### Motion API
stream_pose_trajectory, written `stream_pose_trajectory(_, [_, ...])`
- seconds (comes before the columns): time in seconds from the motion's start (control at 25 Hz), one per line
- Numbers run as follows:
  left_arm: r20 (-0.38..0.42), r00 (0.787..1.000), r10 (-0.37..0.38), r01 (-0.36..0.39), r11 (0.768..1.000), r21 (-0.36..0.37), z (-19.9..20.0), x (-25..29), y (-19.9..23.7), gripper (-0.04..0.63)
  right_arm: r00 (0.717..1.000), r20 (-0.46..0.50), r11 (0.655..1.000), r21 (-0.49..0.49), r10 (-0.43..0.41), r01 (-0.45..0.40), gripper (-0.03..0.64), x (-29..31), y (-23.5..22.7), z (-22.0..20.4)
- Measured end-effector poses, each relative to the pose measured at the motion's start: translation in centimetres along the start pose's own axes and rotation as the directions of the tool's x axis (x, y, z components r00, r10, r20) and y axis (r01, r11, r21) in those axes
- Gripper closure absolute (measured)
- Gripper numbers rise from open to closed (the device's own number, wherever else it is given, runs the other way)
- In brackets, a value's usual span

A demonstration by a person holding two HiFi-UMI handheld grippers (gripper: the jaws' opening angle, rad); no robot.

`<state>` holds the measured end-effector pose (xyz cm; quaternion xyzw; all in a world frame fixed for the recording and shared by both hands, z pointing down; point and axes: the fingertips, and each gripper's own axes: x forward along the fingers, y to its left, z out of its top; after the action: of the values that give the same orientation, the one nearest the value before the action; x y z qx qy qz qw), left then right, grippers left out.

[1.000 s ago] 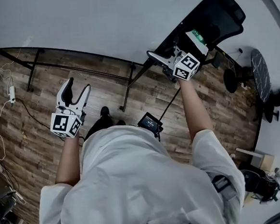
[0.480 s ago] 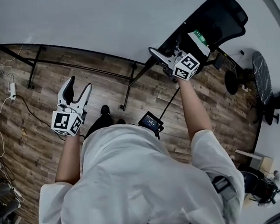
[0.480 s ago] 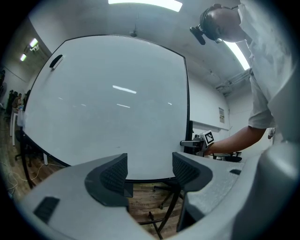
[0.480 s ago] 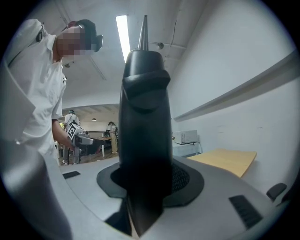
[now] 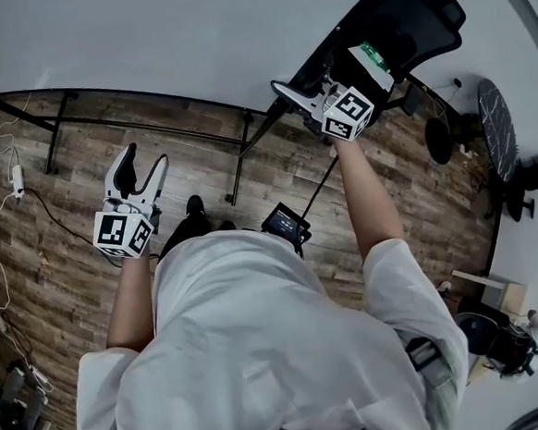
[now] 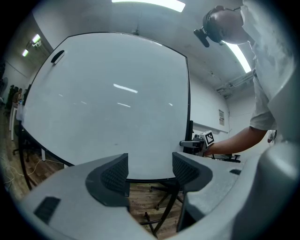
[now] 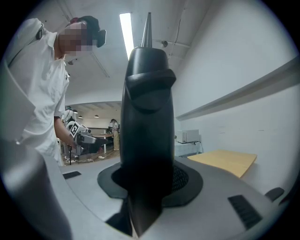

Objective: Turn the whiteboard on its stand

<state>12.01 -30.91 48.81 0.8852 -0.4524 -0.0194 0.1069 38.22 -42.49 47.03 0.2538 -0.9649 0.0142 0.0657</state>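
Note:
The whiteboard (image 5: 172, 41) (image 6: 117, 103) stands in front of me on a black-legged stand (image 5: 238, 170). Its black side frame (image 7: 147, 117) runs up between the pads of my right gripper (image 5: 289, 96) (image 7: 150, 180). Those jaws have just been closing and now press on the frame. My left gripper (image 5: 141, 168) (image 6: 150, 173) hangs open in front of the board's face, lower down, with nothing between its fingers. In the left gripper view the right gripper (image 6: 197, 142) shows at the board's right edge.
A black office chair (image 5: 421, 21) stands behind the board at the right. A small screen device (image 5: 286, 225) sits on the wood floor by my feet. Cables (image 5: 9, 211) trail at the left. A pale wooden tabletop (image 7: 225, 161) lies beyond the right gripper.
The right gripper's jaws have drawn in onto the board's side frame. The head view has shifted slightly; the left gripper stays open in about the same place.

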Motion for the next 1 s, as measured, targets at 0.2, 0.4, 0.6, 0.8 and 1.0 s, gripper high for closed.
stream_pose_trajectory(0.2, [0.006,1.000,-0.003,0.003,1.000,0.006,0.0,0.5,-1.9,0.310,1.000,-0.008,1.000,-0.003,0.007,-0.007,0.480,-1.5,0.2,-0.1])
stream_pose_trajectory(0.4, [0.008,1.000,-0.001,0.001,1.000,0.008,-0.1,0.9,-2.7,0.310,1.000,-0.005,1.000,-0.003,0.004,-0.004,0.480,-2.6,-0.1,-0.4])
stream_pose_trajectory(0.6, [0.002,1.000,-0.014,0.014,1.000,0.023,-0.3,1.0,-4.4,0.310,1.000,-0.007,1.000,-0.007,0.000,0.000,0.480,-4.2,0.2,-0.4])
stream_pose_trajectory(0.8, [0.002,1.000,-0.029,0.028,0.997,0.071,-0.2,0.6,-6.7,0.310,1.000,-0.004,1.000,-0.012,0.004,-0.004,0.480,-5.7,1.2,-0.2])
stream_pose_trajectory(1.0, [-0.001,0.999,-0.040,0.040,0.995,0.090,-0.1,1.7,-7.3,0.324,1.000,-0.008,1.000,-0.005,-0.002,0.002,0.480,-6.0,0.4,-0.6])
